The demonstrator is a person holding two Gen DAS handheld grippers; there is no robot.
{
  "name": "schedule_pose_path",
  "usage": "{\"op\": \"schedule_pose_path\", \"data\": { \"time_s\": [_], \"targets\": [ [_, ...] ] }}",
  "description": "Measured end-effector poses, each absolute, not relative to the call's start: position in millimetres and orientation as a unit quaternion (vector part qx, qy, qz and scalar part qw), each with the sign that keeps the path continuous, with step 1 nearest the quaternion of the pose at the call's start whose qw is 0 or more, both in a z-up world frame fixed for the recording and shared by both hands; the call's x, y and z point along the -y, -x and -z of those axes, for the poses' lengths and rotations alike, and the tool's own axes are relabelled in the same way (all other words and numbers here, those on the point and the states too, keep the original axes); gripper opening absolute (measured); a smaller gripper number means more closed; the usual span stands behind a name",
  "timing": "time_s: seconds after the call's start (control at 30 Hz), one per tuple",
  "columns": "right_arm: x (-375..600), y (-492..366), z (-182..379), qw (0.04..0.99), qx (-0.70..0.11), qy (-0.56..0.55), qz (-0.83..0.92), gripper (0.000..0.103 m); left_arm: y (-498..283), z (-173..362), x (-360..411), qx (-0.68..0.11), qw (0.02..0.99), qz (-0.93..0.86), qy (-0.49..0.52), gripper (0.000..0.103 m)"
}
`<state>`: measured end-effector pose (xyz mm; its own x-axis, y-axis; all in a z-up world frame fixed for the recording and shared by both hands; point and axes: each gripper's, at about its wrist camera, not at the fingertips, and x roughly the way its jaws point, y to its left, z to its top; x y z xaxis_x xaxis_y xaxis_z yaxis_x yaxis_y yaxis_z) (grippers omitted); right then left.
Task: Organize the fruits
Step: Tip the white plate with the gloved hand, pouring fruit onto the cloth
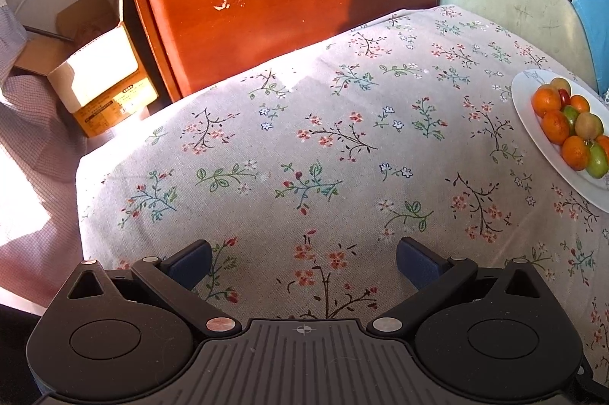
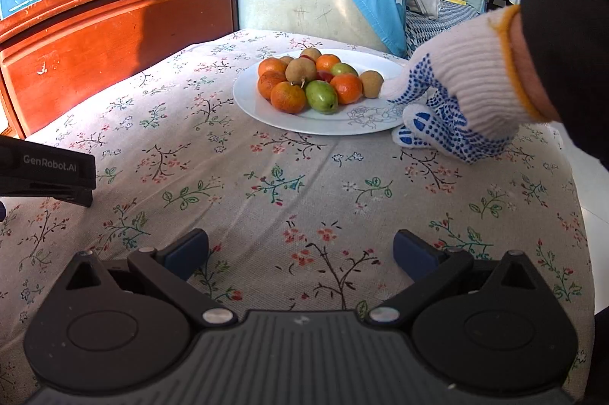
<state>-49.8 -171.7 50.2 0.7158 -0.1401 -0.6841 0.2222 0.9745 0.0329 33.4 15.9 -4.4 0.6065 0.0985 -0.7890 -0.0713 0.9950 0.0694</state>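
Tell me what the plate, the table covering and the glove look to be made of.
Plate: likely glazed ceramic, white and glossy with a faint line-drawn flower; it might be melamine. Table covering: woven fabric, matte, its weave visible, printed with small flowers and twigs. Glove: knitted white yarn, ribbed at the cuff with a yellow edge, with blue grip dots, probably rubbery.

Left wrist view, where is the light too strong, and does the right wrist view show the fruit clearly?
Left wrist view: sunlight washes out the cardboard box and the tablecloth's far left part, and fisheye bends the wooden cabinet. Right wrist view: the fruit on the white plate is evenly lit and sharp; the gloved hand touches the plate's rim.
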Motion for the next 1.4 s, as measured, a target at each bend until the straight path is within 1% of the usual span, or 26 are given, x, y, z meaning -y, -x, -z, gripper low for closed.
{"op": "schedule_pose_path", "data": {
  "time_s": [0.2, 1.03, 1.4],
  "targets": [
    [172, 50, -50, 0.924, -0.365, -0.056, 0.098, 0.102, -36, 7, -16, -0.436, 0.899, -0.048, 0.004, 0.103],
    [171, 51, -51, 0.925, -0.364, -0.056, 0.098, 0.102, -32, 7, -3, -0.421, 0.905, -0.053, -0.027, 0.103],
    [171, 50, -51, 0.924, -0.364, -0.057, 0.098, 0.102, -30, 8, -1, -0.421, 0.906, -0.044, -0.025, 0.103]
  ]
}}
